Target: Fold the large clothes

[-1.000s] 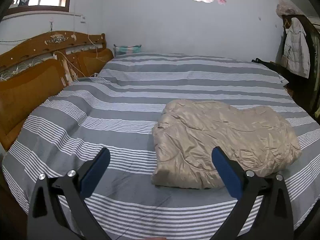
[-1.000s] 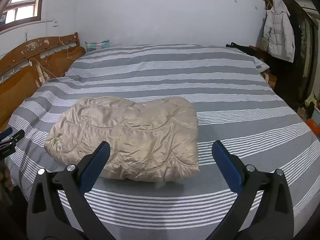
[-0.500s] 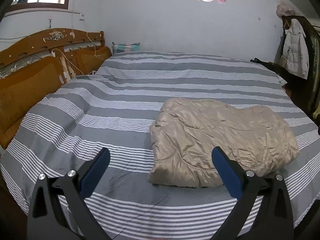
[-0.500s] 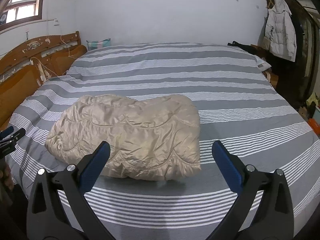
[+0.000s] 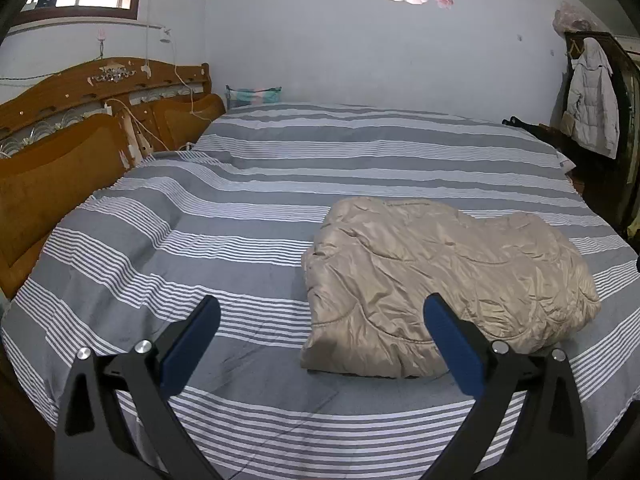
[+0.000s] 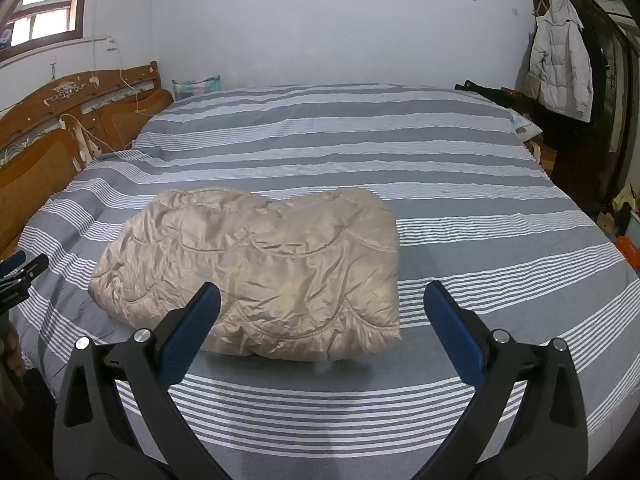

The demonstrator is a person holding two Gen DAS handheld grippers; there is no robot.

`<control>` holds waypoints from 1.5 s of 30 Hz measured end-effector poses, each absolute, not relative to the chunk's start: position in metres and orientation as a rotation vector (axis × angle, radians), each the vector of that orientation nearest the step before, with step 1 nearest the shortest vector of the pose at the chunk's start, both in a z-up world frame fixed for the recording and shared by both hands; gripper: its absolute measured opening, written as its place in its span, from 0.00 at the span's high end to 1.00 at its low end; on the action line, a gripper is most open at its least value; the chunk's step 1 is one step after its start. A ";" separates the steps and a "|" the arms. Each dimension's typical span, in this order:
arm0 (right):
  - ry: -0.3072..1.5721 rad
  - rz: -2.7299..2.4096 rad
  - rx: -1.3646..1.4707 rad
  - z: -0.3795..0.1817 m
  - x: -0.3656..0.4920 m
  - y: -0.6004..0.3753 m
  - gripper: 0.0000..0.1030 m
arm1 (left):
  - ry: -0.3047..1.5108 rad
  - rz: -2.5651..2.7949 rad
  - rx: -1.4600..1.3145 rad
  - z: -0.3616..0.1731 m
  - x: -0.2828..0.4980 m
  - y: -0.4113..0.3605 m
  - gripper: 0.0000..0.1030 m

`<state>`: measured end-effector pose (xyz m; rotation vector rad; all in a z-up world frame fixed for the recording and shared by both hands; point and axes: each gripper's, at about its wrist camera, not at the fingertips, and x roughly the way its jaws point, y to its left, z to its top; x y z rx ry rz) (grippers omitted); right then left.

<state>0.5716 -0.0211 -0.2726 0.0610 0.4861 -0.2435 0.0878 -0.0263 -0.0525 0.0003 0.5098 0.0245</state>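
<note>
A shiny beige quilted jacket (image 5: 440, 280) lies folded into a compact bundle on the grey and white striped bed (image 5: 240, 216). It also shows in the right wrist view (image 6: 260, 268). My left gripper (image 5: 320, 344) is open and empty, held back from the jacket's near left corner. My right gripper (image 6: 320, 332) is open and empty, held back from the jacket's near right edge. The left gripper's tip also shows at the left edge of the right wrist view (image 6: 20, 268).
A wooden headboard (image 5: 60, 152) runs along the bed's left side with cables hanging on it. A white padded coat (image 6: 560, 60) hangs on a dark wardrobe at the right. A small striped cushion (image 5: 252, 96) sits at the far wall.
Both grippers have pulled back slightly and stay open. The jacket has not moved.
</note>
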 end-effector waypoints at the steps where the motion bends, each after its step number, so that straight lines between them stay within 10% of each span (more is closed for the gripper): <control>1: 0.487 -0.244 0.062 -0.273 0.572 -0.021 0.03 | 0.512 0.024 -0.003 -0.053 0.088 -0.026 0.02; 45: 0.486 -0.236 0.084 -0.269 0.574 -0.027 0.03 | 0.525 0.031 -0.010 -0.046 0.088 -0.024 0.02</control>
